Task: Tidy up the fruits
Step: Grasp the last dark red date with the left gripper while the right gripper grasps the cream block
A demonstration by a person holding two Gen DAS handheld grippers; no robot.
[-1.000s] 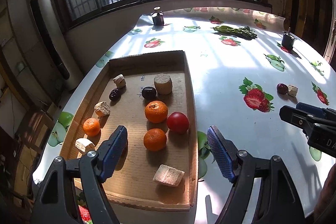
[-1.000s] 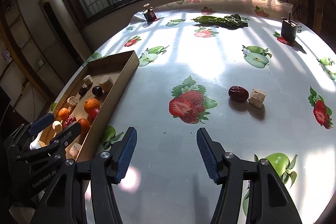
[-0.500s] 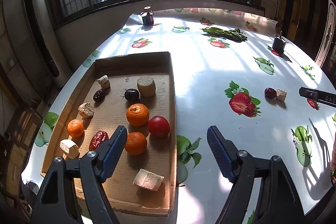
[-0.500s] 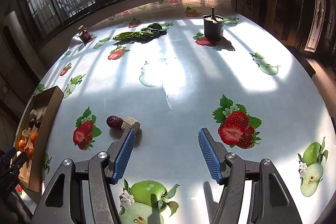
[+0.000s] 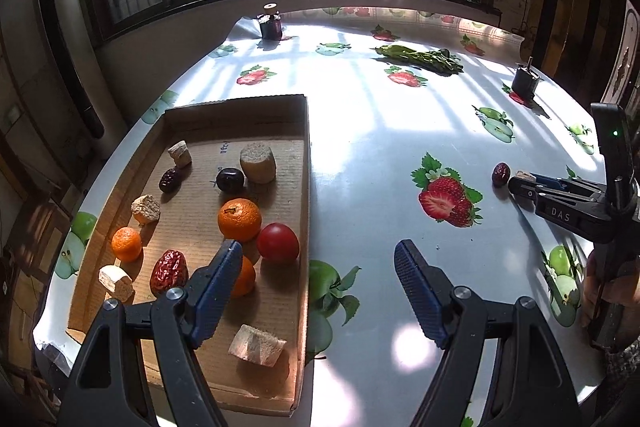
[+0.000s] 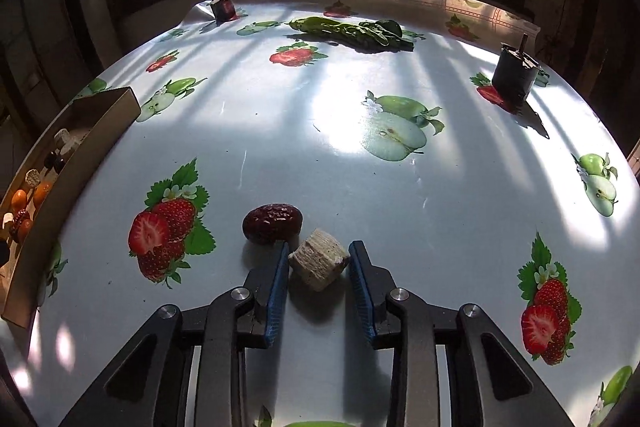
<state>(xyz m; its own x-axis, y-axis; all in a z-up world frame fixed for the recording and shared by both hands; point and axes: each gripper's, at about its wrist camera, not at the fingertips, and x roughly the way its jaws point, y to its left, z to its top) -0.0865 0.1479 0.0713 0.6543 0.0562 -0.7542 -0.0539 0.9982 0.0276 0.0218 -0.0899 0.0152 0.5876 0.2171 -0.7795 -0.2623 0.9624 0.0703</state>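
Observation:
A beige spongy chunk [image 6: 318, 259] lies on the fruit-print tablecloth, touching a red date [image 6: 272, 223] on its left. My right gripper [image 6: 320, 247] straddles the chunk, its jaws closing, and both blue pads touch the chunk's sides. The left wrist view shows that gripper [image 5: 520, 183] at the right, beside the date [image 5: 501, 174]. My left gripper [image 5: 316, 247] hangs open and holds nothing, above the right wall of the cardboard tray [image 5: 306, 155]. In the tray lie oranges [image 5: 239, 214], a tomato [image 5: 277, 243], dates, a dark plum and several beige chunks.
Leafy greens [image 6: 352, 31] lie at the table's far side, with a small dark jar [image 6: 223, 5] at the far left and a dark pot [image 6: 514, 75] at the far right. A person's hand [image 5: 600, 291] holds the right gripper's handle. Barred windows stand behind the table.
My right gripper moved forward onto the beige chunk, which now sits between its pads, and its jaws narrowed sharply. My left gripper stayed open over the tray edge, tilting slightly.

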